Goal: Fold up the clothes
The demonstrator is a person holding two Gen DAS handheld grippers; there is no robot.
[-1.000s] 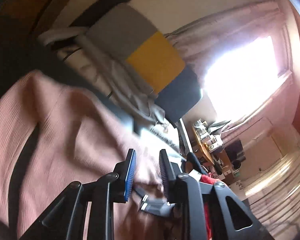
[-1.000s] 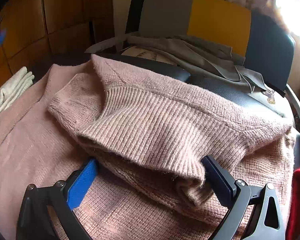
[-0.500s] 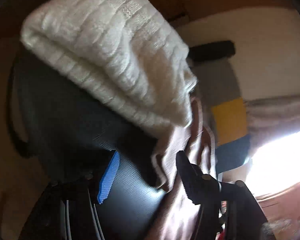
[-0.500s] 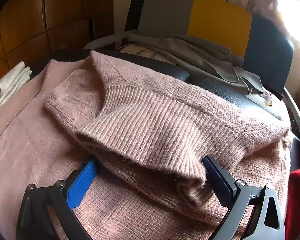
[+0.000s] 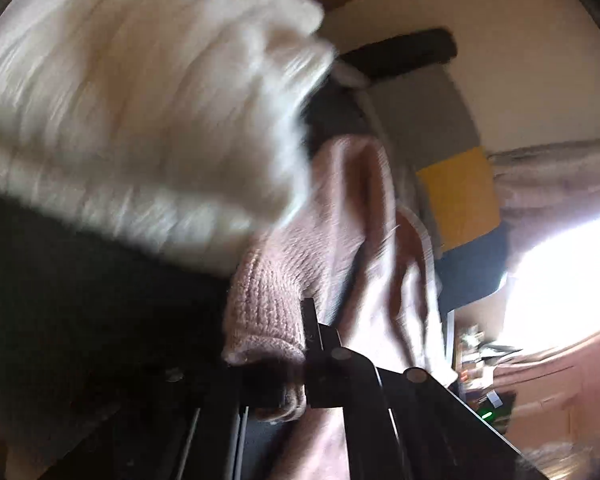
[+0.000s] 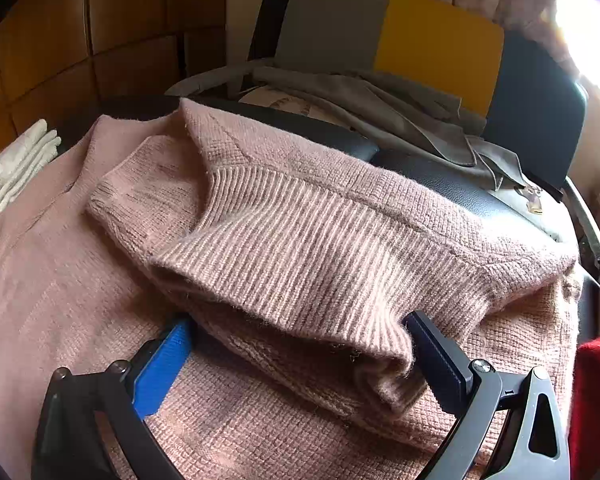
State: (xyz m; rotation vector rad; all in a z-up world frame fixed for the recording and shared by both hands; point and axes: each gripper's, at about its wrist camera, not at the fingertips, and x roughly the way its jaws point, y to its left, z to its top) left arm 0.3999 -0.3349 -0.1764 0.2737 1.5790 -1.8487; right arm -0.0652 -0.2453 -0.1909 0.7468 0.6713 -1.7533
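My left gripper (image 5: 296, 344) is clenched on a ribbed cuff of the pink knitted sweater (image 6: 300, 248), just beside a folded white knit (image 5: 140, 120). My right gripper (image 6: 300, 360) stands wide, its pads on both sides of the sweater's ribbed hem without pressing it. The sweater lies spread on a black leather seat (image 6: 440, 184), before a grey and yellow backrest (image 6: 388, 36).

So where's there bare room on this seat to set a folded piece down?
Little. One bare strip of black seat lies between the pink sweater and the grey garment. The left edge holds white folded cloth; the sweater fills the middle.
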